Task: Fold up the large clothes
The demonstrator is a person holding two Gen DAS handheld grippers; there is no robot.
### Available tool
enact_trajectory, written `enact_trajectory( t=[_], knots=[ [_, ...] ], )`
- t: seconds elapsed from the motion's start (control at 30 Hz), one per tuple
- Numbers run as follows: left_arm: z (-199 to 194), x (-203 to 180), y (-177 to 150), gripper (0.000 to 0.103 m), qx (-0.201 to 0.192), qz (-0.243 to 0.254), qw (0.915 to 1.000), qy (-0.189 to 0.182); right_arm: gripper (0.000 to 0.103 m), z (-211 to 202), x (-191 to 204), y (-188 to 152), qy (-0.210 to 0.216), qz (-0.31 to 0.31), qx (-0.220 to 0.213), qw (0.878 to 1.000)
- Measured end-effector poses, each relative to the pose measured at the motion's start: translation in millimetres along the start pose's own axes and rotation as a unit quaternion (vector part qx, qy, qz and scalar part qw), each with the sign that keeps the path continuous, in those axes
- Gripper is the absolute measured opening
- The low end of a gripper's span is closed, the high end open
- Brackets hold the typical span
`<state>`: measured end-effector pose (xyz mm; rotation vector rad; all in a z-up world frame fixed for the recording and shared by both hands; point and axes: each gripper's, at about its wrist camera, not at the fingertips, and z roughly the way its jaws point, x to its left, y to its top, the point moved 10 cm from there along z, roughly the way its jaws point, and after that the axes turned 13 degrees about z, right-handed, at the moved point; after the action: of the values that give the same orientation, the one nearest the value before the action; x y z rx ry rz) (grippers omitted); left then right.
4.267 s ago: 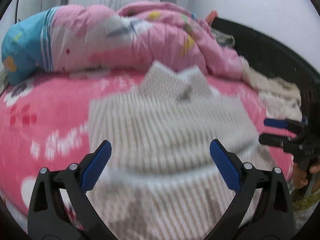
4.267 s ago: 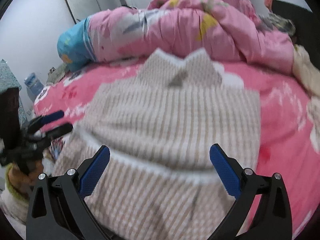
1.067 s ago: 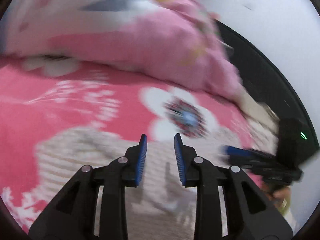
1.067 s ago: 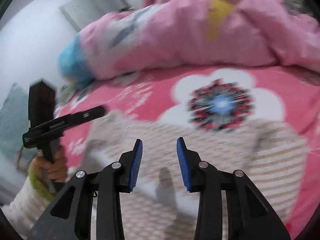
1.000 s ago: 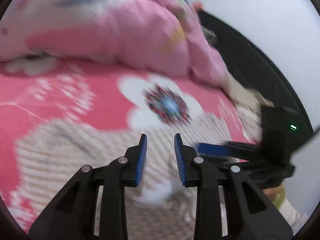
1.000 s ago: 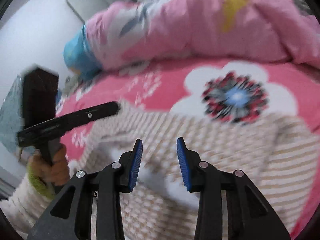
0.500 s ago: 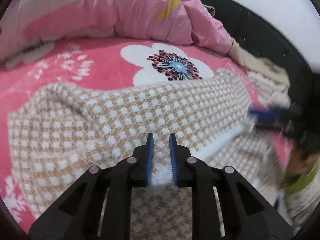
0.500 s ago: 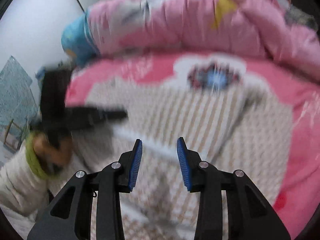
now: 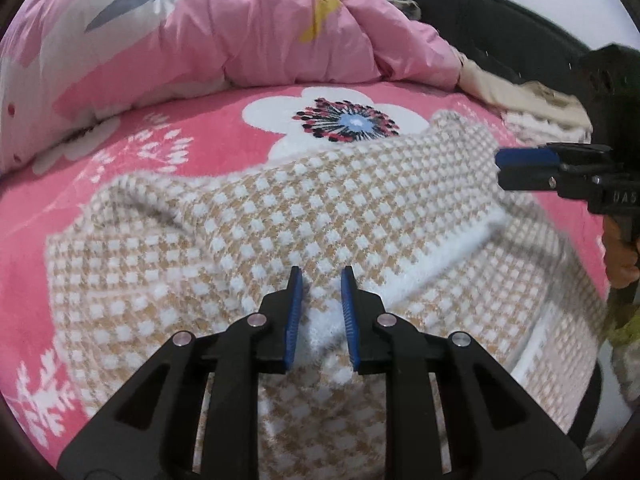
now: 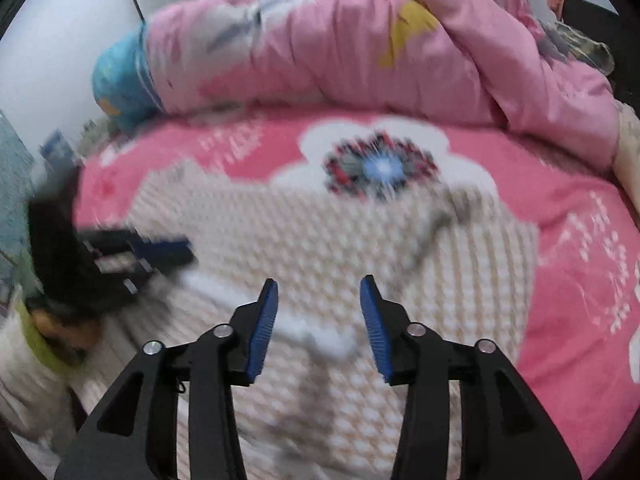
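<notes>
Beige-and-white checked knit garment [image 9: 304, 216] lies folded across the pink floral bed blanket [image 9: 152, 140], below the crumpled pink quilt [image 9: 248, 28]. Left gripper [image 9: 319, 300]: fingers narrowed since four seconds ago, pinching the garment's white fleecy edge. Right gripper [image 10: 316, 312]: fingers opening, wider than half a second ago; white edge between them, not pressed.

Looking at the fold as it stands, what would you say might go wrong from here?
1. The right hand-held gripper is opening over the white hem; that side may slump and skew the fold.
2. The left hand-held gripper straddles the hem; pulling alone could drag the checked sweater askew.
3. A ridge may crease.
</notes>
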<state>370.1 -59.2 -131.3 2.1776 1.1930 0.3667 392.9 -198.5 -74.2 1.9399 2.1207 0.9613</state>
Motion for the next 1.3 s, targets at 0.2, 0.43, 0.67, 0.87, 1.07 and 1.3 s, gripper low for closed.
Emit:
enact_trajectory(
  t=[0.2, 0.43, 0.67, 0.87, 1.07, 1.3],
  knots=[
    [-2, 3, -2, 0.019, 0.010, -0.042, 0.9988, 0.022, 0.065, 61, 14, -24, -0.083, -0.052, 0.025, 0.995],
    [-88, -23, -5, 0.059, -0.028, -0.060, 0.9940, 0.087, 0.072, -54, 23, -63, -0.045, 0.013, -0.004, 0.999],
    [-133, -65, -72, 0.080, -0.006, -0.070, 0.9903, 0.120, 0.081, -94, 34, -158, -0.030, 0.055, 0.023, 0.998],
    [-112, -74, -122, 0.084, 0.057, -0.076, 0.9850, 0.144, 0.082, -79, 36, -206, -0.054, 0.069, 0.037, 0.995],
    [-96, -72, -142, 0.089, 0.067, -0.104, 0.9822, 0.141, 0.086, -54, 25, -225, -0.095, 0.071, 0.048, 0.992],
    [-94, -68, -145, 0.091, 0.060, -0.115, 0.9825, 0.134, 0.089, -53, 23, -225, -0.101, 0.080, 0.049, 0.990]
  ],
)
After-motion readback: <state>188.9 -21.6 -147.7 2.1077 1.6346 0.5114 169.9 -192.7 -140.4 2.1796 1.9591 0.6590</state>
